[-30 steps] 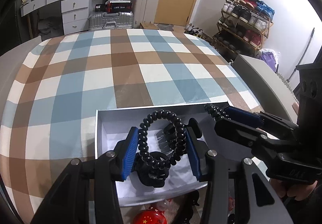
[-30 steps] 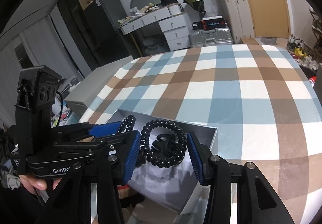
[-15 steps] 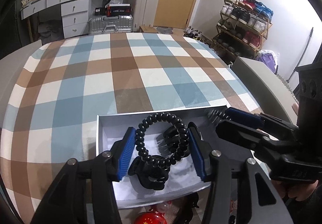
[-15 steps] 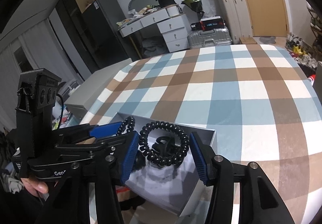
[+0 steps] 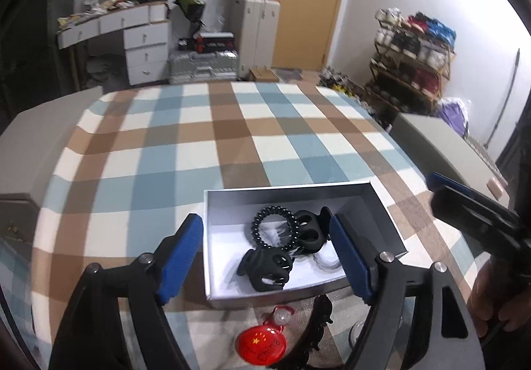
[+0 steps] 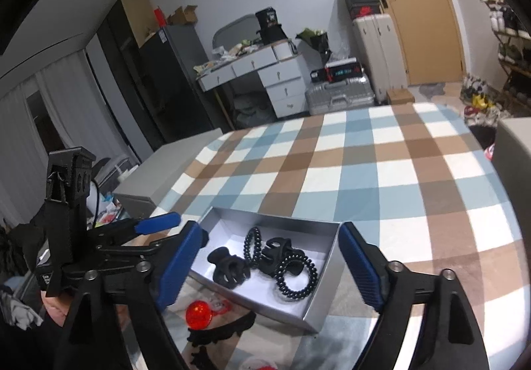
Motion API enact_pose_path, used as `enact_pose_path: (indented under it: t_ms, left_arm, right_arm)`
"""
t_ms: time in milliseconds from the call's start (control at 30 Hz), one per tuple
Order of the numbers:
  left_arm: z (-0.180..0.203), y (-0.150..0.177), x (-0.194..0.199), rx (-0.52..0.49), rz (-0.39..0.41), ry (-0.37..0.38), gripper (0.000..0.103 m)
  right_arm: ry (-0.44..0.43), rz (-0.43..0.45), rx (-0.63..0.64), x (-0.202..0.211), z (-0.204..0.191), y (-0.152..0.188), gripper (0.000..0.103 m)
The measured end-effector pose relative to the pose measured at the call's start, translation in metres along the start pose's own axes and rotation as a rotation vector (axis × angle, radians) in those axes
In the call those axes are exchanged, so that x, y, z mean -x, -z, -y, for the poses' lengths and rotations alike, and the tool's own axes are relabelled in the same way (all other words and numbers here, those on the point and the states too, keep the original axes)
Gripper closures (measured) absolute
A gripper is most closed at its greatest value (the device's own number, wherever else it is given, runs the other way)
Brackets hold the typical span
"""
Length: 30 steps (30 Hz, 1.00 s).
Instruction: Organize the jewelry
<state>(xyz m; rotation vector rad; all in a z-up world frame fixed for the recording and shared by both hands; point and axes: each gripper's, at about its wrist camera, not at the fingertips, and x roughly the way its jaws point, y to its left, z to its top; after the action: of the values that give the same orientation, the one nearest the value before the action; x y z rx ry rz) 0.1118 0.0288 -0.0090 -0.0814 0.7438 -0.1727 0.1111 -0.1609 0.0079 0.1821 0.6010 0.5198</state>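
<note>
Left wrist view. Left hand-held gripper (image 5: 267, 252) spread wide, blue pads empty, hanging over the near part of the open white box (image 5: 288, 190). The box sits on the checked cloth (image 5: 205, 144) covering the desk. Inside the box: one black coil hair tie (image 5: 274, 228) lying flat, a black claw clip (image 5: 267, 268) just in front of it and touching it, a second black claw clip (image 5: 312, 230) against its right side. Something pale lies on the box floor to the right of the front clip; too blurred to name. In front of the box, outside it: a round red charm (image 5: 262, 346) with yellow marks, and a dark curved piece (image 5: 320, 317) beside it, partly hidden by the gripper frame. Right hand-held gripper enters from the right edge, off to the side of the box; only part of it shows here.

Right wrist view. Right hand-held gripper (image 6: 270, 262) also wide apart, nothing between the pads, positioned over the same box (image 6: 275, 215). Two coil hair ties visible here: one (image 6: 253, 245) standing on edge mid-box, one (image 6: 296, 277) lying flat nearer the camera. One claw clip (image 6: 229, 268) at left, another (image 6: 277, 253) between the two ties. Left hand-held gripper (image 6: 166, 232) at the left rim of the box, fingers apart. Red charm (image 6: 198, 312) and a black toothed piece (image 6: 222, 328) lie on the cloth in front of the box.
</note>
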Motion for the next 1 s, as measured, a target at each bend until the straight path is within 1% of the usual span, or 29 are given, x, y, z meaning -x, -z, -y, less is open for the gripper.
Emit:
enact_pose_path:
  t_ms: [100, 200, 400, 567, 633, 767, 867, 933, 1000]
  left_arm:
    - [0.000, 0.003, 0.012, 0.017, 0.037, -0.035, 0.026]
    - [0.000, 0.006, 0.022, 0.029, 0.071, -0.068, 0.019]
    - [0.002, 0.013, 0.036, 0.036, 0.114, -0.128, 0.018]
    - [0.004, 0.023, 0.046, 0.049, 0.140, -0.145, 0.009]
    - [0.005, 0.028, 0.050, 0.055, 0.158, -0.150, 0.003]
    - [0.008, 0.040, 0.056, 0.043, 0.173, -0.131, 0.002]
    - [0.010, 0.049, 0.061, 0.028, 0.188, -0.140, 0.001]
    - [0.009, 0.058, 0.062, 0.040, 0.190, -0.154, 0.001]
    - [0.005, 0.069, 0.060, 0.064, 0.171, -0.142, 0.001]
  right_arm:
    - [0.007, 0.035, 0.008, 0.012, -0.006, 0.002, 0.007]
    - [0.007, 0.065, 0.002, 0.024, -0.010, 0.005, 0.000]
    - [0.017, 0.086, 0.018, 0.039, -0.019, 0.009, 0.000]
    - [0.025, 0.110, 0.061, 0.051, -0.030, 0.016, 0.000]
    - [0.027, 0.112, 0.077, 0.055, -0.035, 0.020, 0.000]
    - [0.034, 0.114, 0.093, 0.058, -0.039, 0.029, 0.000]
    - [0.046, 0.104, 0.106, 0.059, -0.041, 0.040, 0.000]
    - [0.065, 0.097, 0.115, 0.059, -0.041, 0.049, 0.000]
    - [0.078, 0.088, 0.110, 0.059, -0.039, 0.056, 0.000]
